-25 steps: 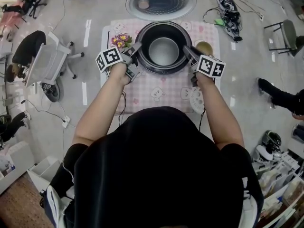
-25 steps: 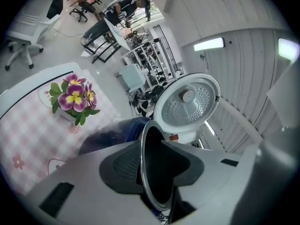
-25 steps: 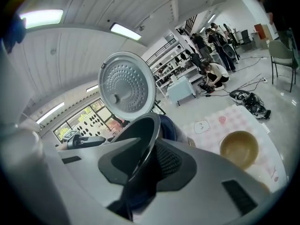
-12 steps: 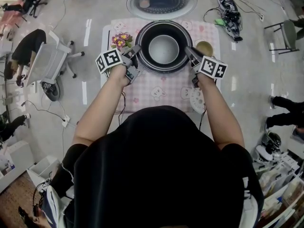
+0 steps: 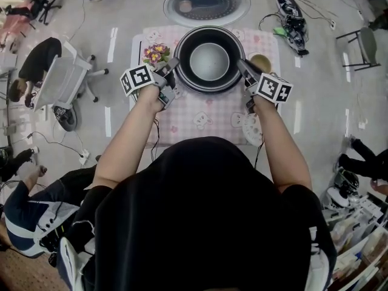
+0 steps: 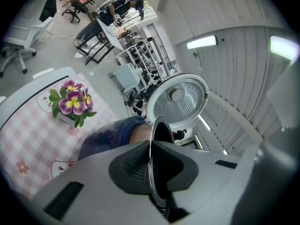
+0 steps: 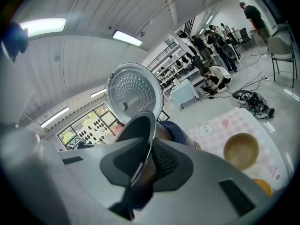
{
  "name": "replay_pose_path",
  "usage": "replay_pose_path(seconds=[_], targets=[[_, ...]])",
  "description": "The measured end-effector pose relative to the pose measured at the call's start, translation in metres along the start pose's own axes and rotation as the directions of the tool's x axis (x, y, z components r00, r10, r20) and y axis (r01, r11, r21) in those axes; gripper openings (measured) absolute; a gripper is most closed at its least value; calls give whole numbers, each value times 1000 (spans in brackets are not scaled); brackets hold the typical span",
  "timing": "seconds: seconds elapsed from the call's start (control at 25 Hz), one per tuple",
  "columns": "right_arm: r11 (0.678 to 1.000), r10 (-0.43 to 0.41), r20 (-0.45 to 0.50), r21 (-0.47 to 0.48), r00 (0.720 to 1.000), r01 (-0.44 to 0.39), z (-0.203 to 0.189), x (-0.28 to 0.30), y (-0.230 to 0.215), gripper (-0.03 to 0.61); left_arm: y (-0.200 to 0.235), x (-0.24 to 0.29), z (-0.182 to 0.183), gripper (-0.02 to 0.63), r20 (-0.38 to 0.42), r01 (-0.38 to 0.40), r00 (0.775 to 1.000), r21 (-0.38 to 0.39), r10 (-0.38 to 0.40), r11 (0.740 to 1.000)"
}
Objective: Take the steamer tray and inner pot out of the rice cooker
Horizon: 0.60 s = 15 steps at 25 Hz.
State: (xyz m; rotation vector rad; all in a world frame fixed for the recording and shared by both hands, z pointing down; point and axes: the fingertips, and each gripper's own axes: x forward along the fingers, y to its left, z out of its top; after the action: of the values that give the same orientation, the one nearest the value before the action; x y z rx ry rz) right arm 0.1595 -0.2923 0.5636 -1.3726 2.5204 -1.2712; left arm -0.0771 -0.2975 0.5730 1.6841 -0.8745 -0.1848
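Both the left tongs (image 5: 172,70) and the right tongs (image 5: 242,67) had just pinched shut on opposite sides of the thin rim of the inner pot (image 5: 209,60), readying the lift, while the dark-walled, grey-bottomed pot sat at the upper middle of the frame on the desk (image 5: 200,111), below the open rice cooker lid (image 5: 206,2).

Black short-sleeved top (image 5: 206,223). Grey left gripper (image 5: 172,64) and right gripper (image 5: 240,65): black-and-white marker cubes (image 5: 138,78), dark ribbed jaws.
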Motion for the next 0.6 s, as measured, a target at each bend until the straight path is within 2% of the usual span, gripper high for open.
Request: replay_pose_path(seconds=[0.6], targets=[[998, 51, 57, -43, 997, -49, 24, -25, 46, 52, -40, -31, 8, 37, 21, 71, 997, 65, -72, 995]])
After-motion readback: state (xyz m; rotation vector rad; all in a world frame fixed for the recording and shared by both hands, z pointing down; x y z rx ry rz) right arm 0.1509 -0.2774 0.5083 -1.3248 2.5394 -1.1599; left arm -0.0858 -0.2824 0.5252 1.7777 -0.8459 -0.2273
